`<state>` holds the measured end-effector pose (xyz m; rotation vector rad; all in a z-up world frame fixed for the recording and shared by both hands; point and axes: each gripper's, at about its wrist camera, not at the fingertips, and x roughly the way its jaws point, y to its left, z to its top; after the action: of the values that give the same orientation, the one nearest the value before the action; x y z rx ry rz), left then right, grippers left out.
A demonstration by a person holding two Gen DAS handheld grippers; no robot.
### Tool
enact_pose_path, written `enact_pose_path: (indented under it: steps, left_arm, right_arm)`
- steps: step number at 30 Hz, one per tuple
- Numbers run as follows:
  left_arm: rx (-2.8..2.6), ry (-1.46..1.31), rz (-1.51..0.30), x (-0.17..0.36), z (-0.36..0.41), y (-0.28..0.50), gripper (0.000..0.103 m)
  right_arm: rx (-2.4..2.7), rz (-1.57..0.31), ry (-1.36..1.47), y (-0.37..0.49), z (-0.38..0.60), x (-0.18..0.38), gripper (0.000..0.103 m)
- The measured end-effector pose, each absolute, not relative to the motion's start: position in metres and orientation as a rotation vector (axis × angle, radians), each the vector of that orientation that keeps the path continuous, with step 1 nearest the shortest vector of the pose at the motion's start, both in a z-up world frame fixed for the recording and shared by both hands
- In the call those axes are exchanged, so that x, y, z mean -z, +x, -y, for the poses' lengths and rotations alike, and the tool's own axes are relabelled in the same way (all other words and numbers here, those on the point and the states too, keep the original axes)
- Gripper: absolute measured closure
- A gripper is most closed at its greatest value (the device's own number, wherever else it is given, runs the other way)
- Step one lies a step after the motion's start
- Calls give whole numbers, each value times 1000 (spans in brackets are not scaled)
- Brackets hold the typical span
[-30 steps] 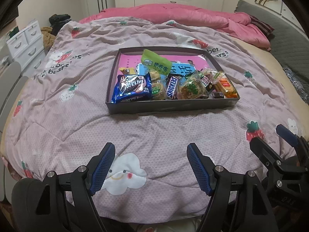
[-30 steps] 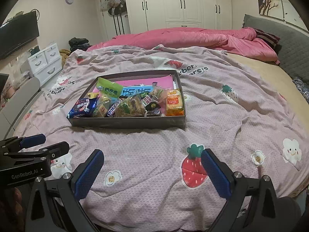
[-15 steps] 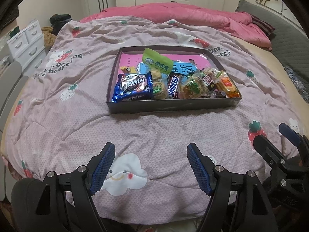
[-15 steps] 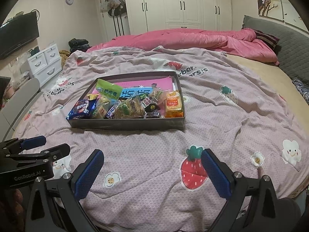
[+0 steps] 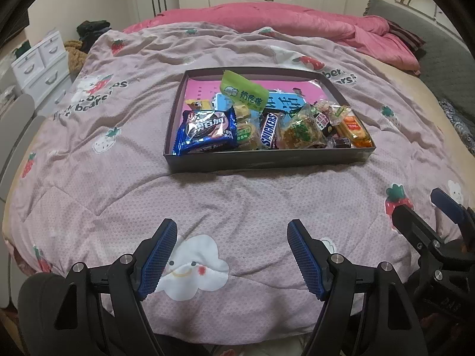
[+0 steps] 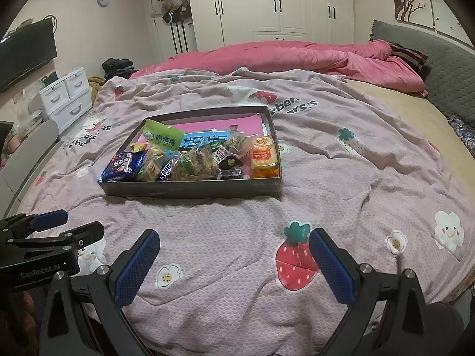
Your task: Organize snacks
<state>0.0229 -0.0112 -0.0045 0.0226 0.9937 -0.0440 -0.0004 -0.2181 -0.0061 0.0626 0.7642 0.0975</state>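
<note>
A dark shallow box (image 5: 267,160) (image 6: 193,189) sits mid-bed, holding several snacks: a blue cookie pack (image 5: 206,132) (image 6: 120,166) at its left, a Snickers bar (image 5: 268,130), a green pouch (image 5: 242,93) (image 6: 162,138), a clear bag of green-brown snacks (image 5: 302,130) (image 6: 196,164) and an orange pack (image 5: 354,130) (image 6: 264,157) at its right. My left gripper (image 5: 231,255) is open and empty, low over the bedspread well short of the box. My right gripper (image 6: 234,264) is open and empty, beside it to the right.
The box rests on a pink strawberry-print bedspread (image 5: 118,163). A rumpled pink duvet (image 6: 297,59) lies at the far side, a grey headboard (image 6: 445,59) at right. White drawers (image 6: 66,95) and a chair stand left of the bed.
Both grippers have drifted slightly; the box sits a little lower in the views. Neither gripper has changed its opening.
</note>
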Motion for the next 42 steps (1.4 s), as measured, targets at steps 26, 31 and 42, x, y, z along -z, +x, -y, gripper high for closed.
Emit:
enact_pose_path:
  steps: [26, 31, 42]
  left_arm:
    - [24, 38, -990, 4, 11, 22, 25]
    - [12, 36, -986, 4, 9, 23, 25]
    - [-42, -12, -947, 6, -7, 35, 25]
  right_arm:
    - [-82, -770, 62, 1, 220, 7, 2]
    - [-93, -770, 57, 1, 218, 8, 2]
    - [-72, -782, 38, 10, 222, 13, 2]
